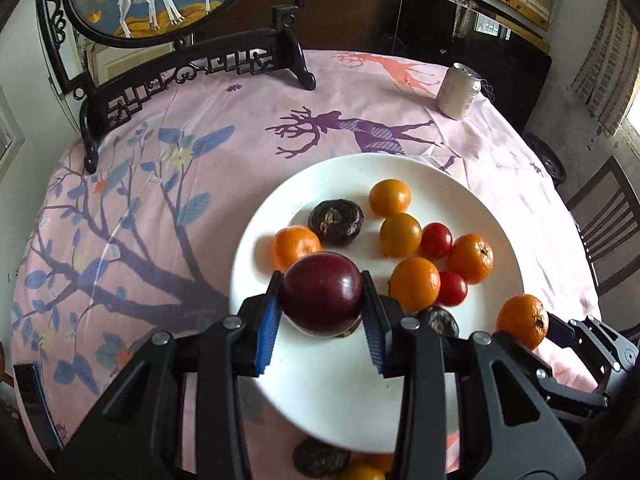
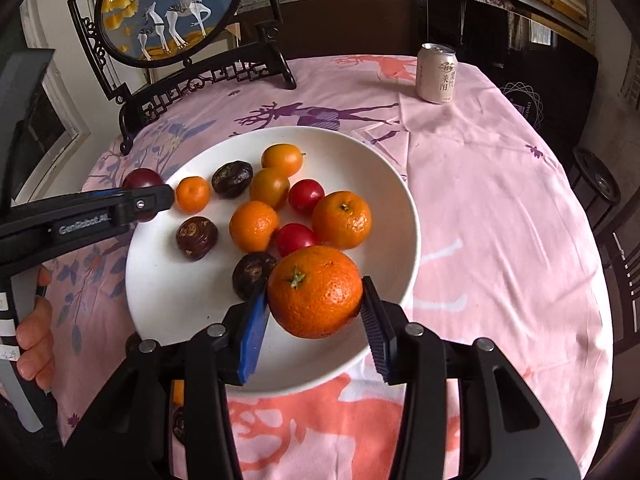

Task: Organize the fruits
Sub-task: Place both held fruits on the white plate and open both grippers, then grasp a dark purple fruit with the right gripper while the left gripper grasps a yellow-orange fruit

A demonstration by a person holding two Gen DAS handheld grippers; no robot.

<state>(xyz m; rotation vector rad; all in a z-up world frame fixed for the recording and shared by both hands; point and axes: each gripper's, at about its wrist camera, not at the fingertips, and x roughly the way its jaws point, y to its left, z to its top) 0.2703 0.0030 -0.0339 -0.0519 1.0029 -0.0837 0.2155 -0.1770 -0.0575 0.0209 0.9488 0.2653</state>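
Note:
A white plate (image 1: 320,384) (image 2: 176,296) on the pink tablecloth holds several fruits: tangerines, yellow and red cherry tomatoes, and dark brown water chestnuts. My left gripper (image 1: 321,280) is shut on a dark red plum (image 1: 322,294), held above the plate's near-left part. In the right wrist view the left gripper (image 2: 154,200) reaches in from the left, the plum (image 2: 142,179) showing behind its finger at the plate's left rim. My right gripper (image 2: 314,286) is shut on a large tangerine (image 2: 316,292) above the plate's near side. The same tangerine (image 1: 522,320) shows at the right of the left wrist view.
A pale drink can (image 1: 458,92) (image 2: 437,74) stands at the far right of the table. A round deer picture on a black carved stand (image 1: 160,0) (image 2: 172,12) fills the far left. More fruit (image 1: 320,460) lies under my left gripper by the plate's near rim. A chair (image 1: 608,220) stands right.

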